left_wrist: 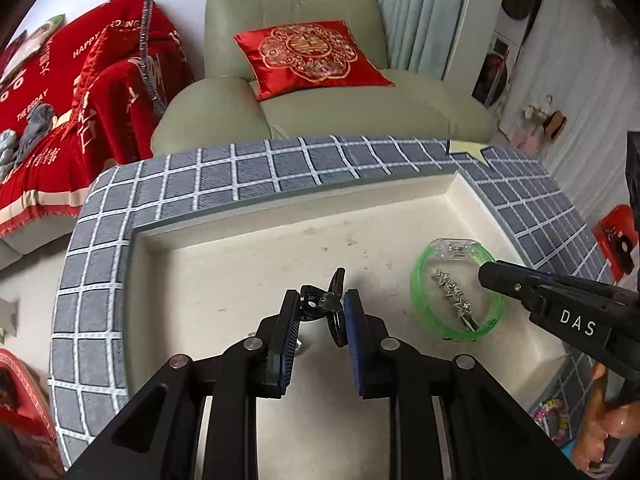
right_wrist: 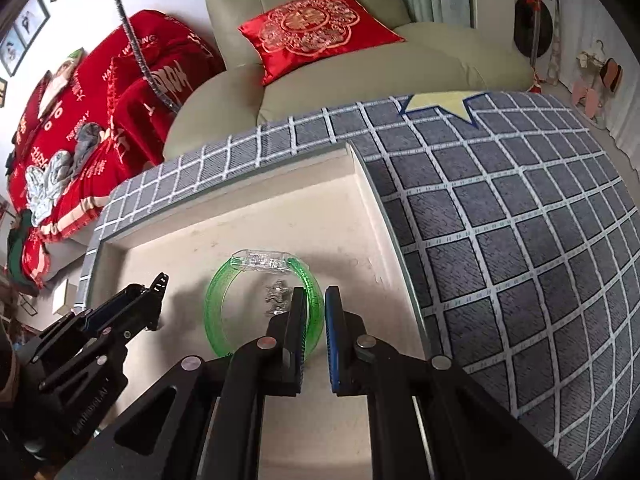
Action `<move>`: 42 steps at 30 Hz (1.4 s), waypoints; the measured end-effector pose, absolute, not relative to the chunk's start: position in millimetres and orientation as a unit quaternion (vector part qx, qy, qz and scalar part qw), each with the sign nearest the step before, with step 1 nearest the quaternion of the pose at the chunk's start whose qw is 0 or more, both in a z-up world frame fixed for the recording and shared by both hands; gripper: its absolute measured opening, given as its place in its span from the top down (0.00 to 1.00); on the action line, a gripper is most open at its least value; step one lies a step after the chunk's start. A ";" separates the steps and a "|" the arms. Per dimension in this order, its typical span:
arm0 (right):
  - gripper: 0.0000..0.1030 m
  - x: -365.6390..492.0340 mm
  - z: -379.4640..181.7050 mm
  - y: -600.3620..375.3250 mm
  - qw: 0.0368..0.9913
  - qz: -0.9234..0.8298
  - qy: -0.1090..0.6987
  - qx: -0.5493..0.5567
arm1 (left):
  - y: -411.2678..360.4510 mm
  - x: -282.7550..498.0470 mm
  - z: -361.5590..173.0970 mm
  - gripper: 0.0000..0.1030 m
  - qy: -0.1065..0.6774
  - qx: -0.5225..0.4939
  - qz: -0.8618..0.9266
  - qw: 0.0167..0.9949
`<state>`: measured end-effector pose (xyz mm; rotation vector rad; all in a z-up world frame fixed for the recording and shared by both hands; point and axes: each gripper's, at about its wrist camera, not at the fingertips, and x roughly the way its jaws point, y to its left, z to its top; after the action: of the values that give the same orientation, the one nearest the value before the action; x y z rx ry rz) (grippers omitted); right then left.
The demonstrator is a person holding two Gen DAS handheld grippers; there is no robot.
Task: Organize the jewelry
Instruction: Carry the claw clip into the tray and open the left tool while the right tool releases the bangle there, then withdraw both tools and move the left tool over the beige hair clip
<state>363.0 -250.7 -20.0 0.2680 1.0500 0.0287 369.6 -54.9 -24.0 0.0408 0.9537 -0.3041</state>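
My left gripper (left_wrist: 322, 300) is shut on a black claw hair clip (left_wrist: 335, 312), held low over the white tray (left_wrist: 240, 264). A green translucent bangle (left_wrist: 418, 288) with a clear clasp lies toward the tray's right side, and a silver star hairpin (left_wrist: 454, 296) lies inside its ring. My right gripper (left_wrist: 490, 274) comes in from the right onto the bangle's rim. In the right wrist view my right gripper (right_wrist: 316, 300) is shut on the right rim of the bangle (right_wrist: 212, 308), with the hairpin (right_wrist: 276, 300) just left of its fingers. The left gripper (right_wrist: 158, 284) with the clip stands to the left.
The tray (right_wrist: 180, 256) sits on a grey checked cloth (right_wrist: 520, 240) with a yellow star patch (right_wrist: 436, 106). Behind it are a green armchair (left_wrist: 320, 120) with a red cushion (left_wrist: 308, 56) and a red blanket (left_wrist: 60, 128) on the left. A person's hand (left_wrist: 616, 428) shows at lower right.
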 end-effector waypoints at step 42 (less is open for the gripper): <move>0.26 237.3 21.7 -286.2 0.867 0.047 0.444 0.222 | -56.7 355.6 -10.4 0.09 0.434 0.050 -0.110 0.893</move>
<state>237.3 -286.2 21.7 0.4650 0.9288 0.0991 355.6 -56.7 -10.4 0.1042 0.8995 -0.2279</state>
